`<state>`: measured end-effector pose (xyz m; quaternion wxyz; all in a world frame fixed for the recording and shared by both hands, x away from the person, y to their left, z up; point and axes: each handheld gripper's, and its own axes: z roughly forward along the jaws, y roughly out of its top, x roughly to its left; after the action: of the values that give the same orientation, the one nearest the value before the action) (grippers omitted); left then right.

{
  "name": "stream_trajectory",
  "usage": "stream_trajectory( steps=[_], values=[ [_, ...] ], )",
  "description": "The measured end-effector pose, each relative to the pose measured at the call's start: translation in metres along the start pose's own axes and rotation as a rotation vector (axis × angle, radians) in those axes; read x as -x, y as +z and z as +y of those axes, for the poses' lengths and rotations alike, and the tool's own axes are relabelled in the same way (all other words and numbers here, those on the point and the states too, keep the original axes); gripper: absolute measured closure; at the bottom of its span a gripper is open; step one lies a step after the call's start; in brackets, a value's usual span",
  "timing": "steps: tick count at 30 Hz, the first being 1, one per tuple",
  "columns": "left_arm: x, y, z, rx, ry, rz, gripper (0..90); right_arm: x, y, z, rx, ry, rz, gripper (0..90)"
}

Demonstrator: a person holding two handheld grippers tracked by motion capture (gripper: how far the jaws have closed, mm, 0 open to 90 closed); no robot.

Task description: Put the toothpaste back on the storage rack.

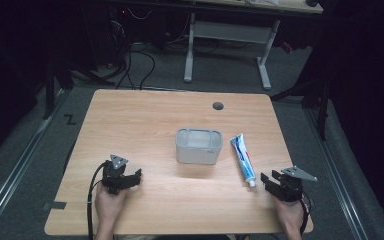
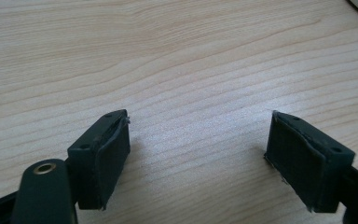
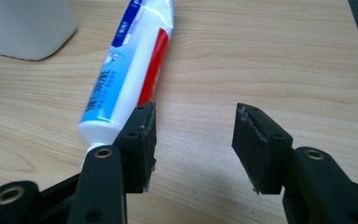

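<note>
A toothpaste tube [image 1: 242,157], white with blue and red print, lies flat on the wooden table [image 1: 145,115], its cap end toward the person. My right gripper [image 1: 269,179] sits just right of that cap end. In the right gripper view the tube [image 3: 130,65] runs up and away beside the left jaw, which hides the cap; the right gripper [image 3: 193,135] is open with only bare wood between the pads. My left gripper [image 1: 136,176] rests low at the table's front left. It is open [image 2: 198,135] over bare wood.
A pale grey rectangular container [image 1: 198,146] stands at the table's middle, left of the tube; its corner shows in the right gripper view [image 3: 23,28]. A cable hole [image 1: 218,106] sits near the far edge. Another desk's white frame [image 1: 230,35] stands on the floor beyond.
</note>
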<state>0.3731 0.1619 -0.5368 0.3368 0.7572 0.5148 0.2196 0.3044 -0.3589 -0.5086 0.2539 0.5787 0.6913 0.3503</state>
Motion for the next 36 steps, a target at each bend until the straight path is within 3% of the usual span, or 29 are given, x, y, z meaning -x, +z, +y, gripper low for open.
stream_trajectory(
  steps=[11,15,26,30,36],
  values=[
    [0.0,0.0,0.0,0.0,-0.001,-0.001,21.7,-0.018,0.005,0.028,-0.037,-0.077,0.031,48.8],
    [0.0,0.0,0.0,0.0,0.0,-0.001,21.6,-0.031,0.013,0.048,-0.055,-0.144,0.03,48.6],
    [0.0,0.0,0.0,0.0,-0.001,-0.001,21.5,-0.046,0.037,0.077,-0.099,-0.175,0.041,47.7],
    [0.0,0.0,0.0,0.0,-0.001,-0.002,21.5,-0.05,0.053,0.088,-0.143,-0.171,0.039,45.0],
    [0.0,0.0,0.0,0.0,-0.001,-0.002,21.5,-0.057,0.077,0.103,-0.185,-0.185,0.006,42.9]
  ],
)
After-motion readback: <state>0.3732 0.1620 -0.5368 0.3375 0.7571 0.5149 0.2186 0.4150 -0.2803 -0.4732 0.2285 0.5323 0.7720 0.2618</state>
